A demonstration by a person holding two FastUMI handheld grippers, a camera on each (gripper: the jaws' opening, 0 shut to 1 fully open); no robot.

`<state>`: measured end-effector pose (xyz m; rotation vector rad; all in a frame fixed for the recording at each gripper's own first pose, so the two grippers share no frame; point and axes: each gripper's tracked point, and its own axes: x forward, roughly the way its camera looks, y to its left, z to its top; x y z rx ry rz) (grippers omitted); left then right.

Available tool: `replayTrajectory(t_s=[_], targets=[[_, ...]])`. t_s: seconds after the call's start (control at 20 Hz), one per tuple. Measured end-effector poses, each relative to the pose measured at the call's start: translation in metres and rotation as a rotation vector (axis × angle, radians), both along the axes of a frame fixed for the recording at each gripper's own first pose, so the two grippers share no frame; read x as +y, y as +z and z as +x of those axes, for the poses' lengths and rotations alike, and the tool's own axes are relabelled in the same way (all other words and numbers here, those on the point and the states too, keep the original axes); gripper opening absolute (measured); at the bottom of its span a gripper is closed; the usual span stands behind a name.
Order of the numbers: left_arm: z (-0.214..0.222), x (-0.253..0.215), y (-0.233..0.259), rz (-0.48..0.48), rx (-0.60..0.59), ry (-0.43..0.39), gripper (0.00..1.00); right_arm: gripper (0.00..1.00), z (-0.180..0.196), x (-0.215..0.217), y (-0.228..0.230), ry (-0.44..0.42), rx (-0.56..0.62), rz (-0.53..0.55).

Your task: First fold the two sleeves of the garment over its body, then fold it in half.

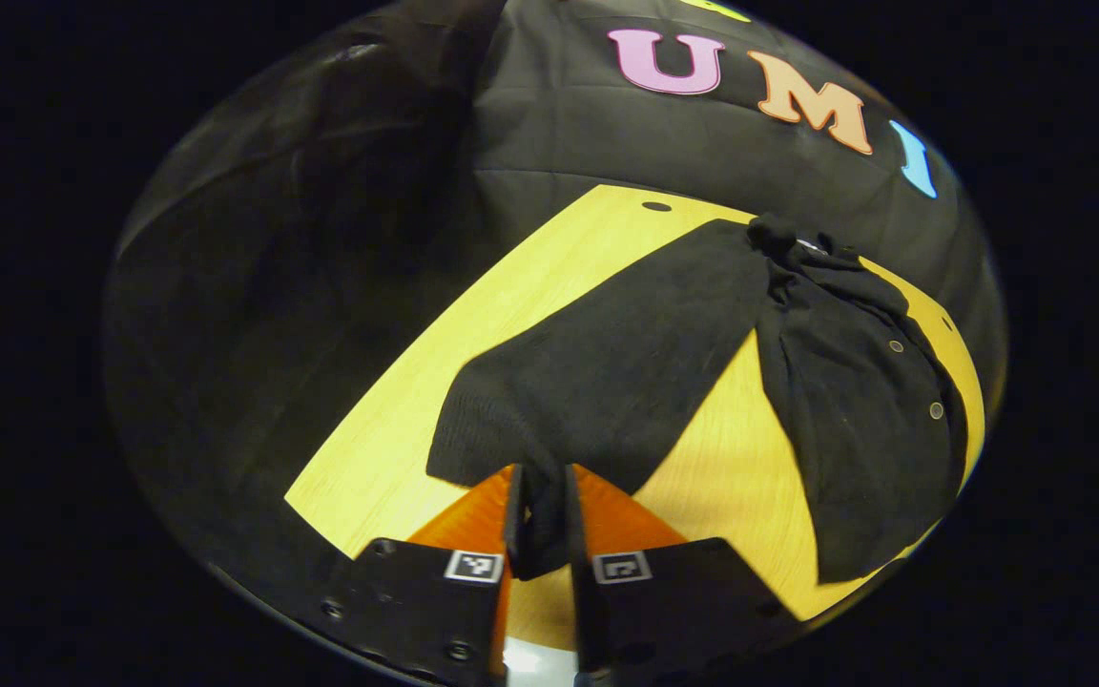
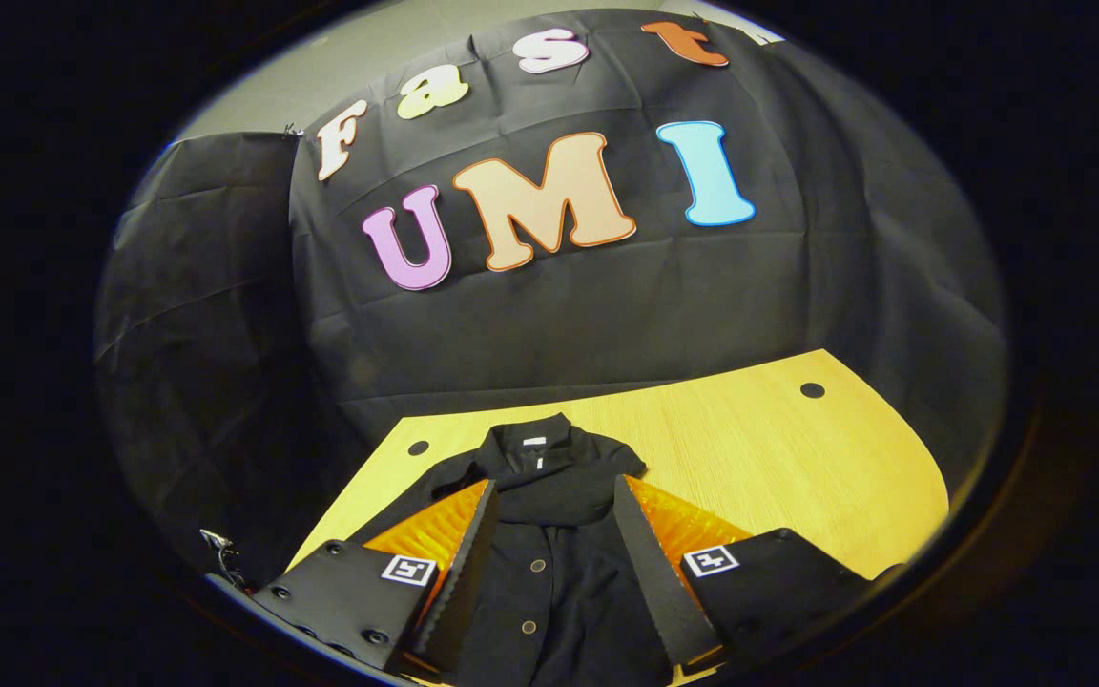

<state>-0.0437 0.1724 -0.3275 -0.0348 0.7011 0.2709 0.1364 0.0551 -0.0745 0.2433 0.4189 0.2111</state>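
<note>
A black buttoned garment lies on the yellow wooden table. Its long sleeve stretches from the collar toward me in the left gripper view. My left gripper is shut on the cuff end of that sleeve, with cloth pinched between the two fingers. In the right gripper view the garment's body with collar and buttons lies straight ahead. My right gripper hangs open above the body, a finger on either side of the button line and nothing gripped.
The table has bare wood to the right of the garment in the right gripper view, with small round holes near its back edge. Black cloth walls the booth behind and to the left.
</note>
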Motion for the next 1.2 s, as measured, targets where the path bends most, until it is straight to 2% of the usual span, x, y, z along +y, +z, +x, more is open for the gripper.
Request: replayTrajectory(t_s=[0.05,0.2,0.55,0.65,0.7,0.75,0.8,0.85,0.9,0.95,1.0,1.05,1.2], targets=[[-0.002,0.000,-0.001,0.028,0.012,-0.017,0.07,0.79,-0.001,0.001,-0.001,0.003,0.001,0.003],[0.000,-0.002,-0.002,0.090,0.042,-0.056,0.00,0.79,-0.003,0.004,-0.002,0.010,0.008,0.032],[0.003,-0.003,-0.001,0.089,0.021,-0.035,0.00,0.79,-0.009,-0.008,-0.005,-0.018,0.012,0.027],[0.004,-0.008,0.000,0.047,0.021,-0.034,0.00,0.79,-0.010,-0.012,-0.006,-0.029,0.013,0.026],[0.007,-0.013,0.000,0.013,0.022,-0.028,0.00,0.71,-0.011,-0.014,-0.005,-0.034,0.012,0.023],[0.012,-0.016,0.001,-0.017,0.020,-0.019,0.00,0.71,-0.013,-0.015,-0.006,-0.038,0.011,0.020],[0.015,-0.017,0.005,-0.027,0.015,-0.013,0.00,0.79,-0.014,-0.018,-0.006,-0.045,0.012,0.016],[0.021,-0.018,0.012,-0.031,-0.004,-0.010,0.00,0.79,-0.015,-0.021,-0.007,-0.051,0.012,0.015],[0.026,-0.020,0.021,-0.035,-0.022,-0.017,0.00,0.79,-0.016,-0.023,-0.007,-0.057,0.012,0.018],[0.032,-0.021,0.032,-0.031,-0.039,-0.027,0.00,0.71,-0.018,-0.026,-0.007,-0.062,0.014,0.021],[0.038,-0.024,0.040,-0.024,-0.052,-0.044,0.00,0.71,-0.018,-0.028,-0.009,-0.067,0.018,0.020],[0.044,-0.027,0.046,-0.017,-0.058,-0.064,0.00,0.79,-0.020,-0.031,-0.010,-0.072,0.021,0.018],[0.070,-0.042,0.072,-0.004,-0.088,-0.131,0.00,0.79,-0.022,-0.038,-0.012,-0.089,0.023,0.019]])
